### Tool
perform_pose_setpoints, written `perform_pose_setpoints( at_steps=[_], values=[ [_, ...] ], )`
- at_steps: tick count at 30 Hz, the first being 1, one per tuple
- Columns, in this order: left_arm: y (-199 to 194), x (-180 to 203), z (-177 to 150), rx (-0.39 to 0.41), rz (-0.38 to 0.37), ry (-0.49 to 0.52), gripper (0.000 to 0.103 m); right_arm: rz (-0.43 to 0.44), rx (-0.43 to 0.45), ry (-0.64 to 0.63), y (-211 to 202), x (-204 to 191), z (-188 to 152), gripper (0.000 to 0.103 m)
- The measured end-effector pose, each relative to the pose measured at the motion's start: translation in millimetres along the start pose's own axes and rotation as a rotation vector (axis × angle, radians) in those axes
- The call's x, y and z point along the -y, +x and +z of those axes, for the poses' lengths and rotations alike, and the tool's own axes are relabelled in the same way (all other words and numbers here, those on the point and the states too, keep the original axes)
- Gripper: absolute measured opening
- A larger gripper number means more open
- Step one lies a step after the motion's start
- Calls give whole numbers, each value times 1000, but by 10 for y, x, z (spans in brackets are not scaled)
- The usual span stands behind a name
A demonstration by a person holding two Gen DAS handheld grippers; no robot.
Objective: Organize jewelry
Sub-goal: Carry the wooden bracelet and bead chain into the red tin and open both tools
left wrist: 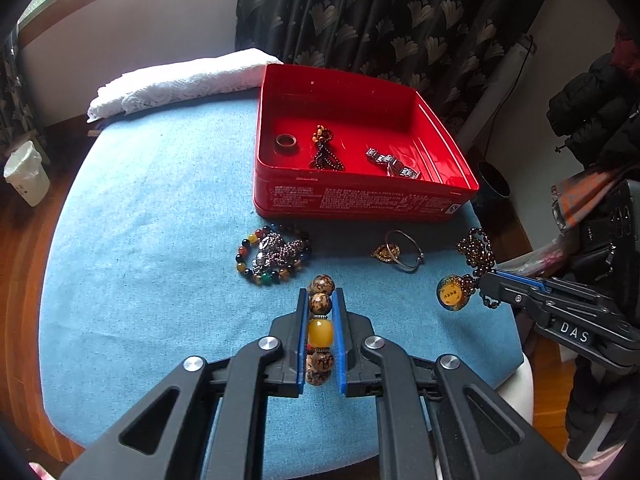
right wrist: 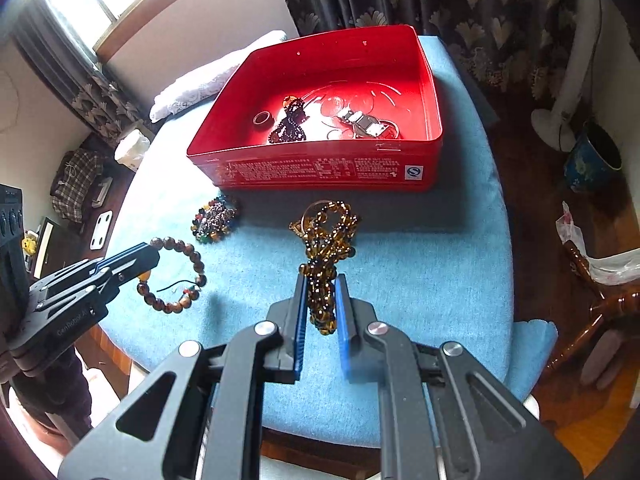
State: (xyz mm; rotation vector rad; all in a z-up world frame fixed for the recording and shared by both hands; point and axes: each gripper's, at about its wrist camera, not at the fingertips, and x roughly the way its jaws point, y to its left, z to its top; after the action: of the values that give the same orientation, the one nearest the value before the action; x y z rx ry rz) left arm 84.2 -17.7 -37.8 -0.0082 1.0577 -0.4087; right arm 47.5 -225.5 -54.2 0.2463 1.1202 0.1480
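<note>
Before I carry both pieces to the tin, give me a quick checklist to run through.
1. Left gripper shut on bracelet: ok.
2. Right gripper shut on necklace: ok.
3. Necklace pendant lifted clear of the cloth: cannot tell.
4. Tin open, floor space free: ok.
5. Path over the loose beads and bangle: cannot tell.
</note>
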Motion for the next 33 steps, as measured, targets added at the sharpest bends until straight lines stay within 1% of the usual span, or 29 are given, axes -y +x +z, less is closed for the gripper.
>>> perform_pose_setpoints(
  at_steps=[7, 14, 17, 22, 27, 30, 33],
  values=[
    [-78, 44, 22, 20, -6, 5, 11, 2, 16, -14, -70, -38, -9, 12],
    [-156, 130, 181, 65, 1, 31, 11, -5, 56, -48, -199, -83, 132, 12],
    [-172, 165, 313, 90, 7, 46, 11, -19, 77, -70, -246, -92, 264, 12],
    [-181, 194, 634, 140, 2, 53, 11, -45, 112, -97, -301, -71, 501, 12],
    [-182, 256, 1002, 203, -23, 62, 11, -39, 142, -99, -285, -15, 793, 12],
    [-68, 303, 1230, 221, -23, 71, 11, -40, 154, -102, -230, 22, 989, 12],
    [139, 317, 1379, 211, -23, 72, 11, -43, 149, -106, -107, 60, 1127, 12]
  ],
)
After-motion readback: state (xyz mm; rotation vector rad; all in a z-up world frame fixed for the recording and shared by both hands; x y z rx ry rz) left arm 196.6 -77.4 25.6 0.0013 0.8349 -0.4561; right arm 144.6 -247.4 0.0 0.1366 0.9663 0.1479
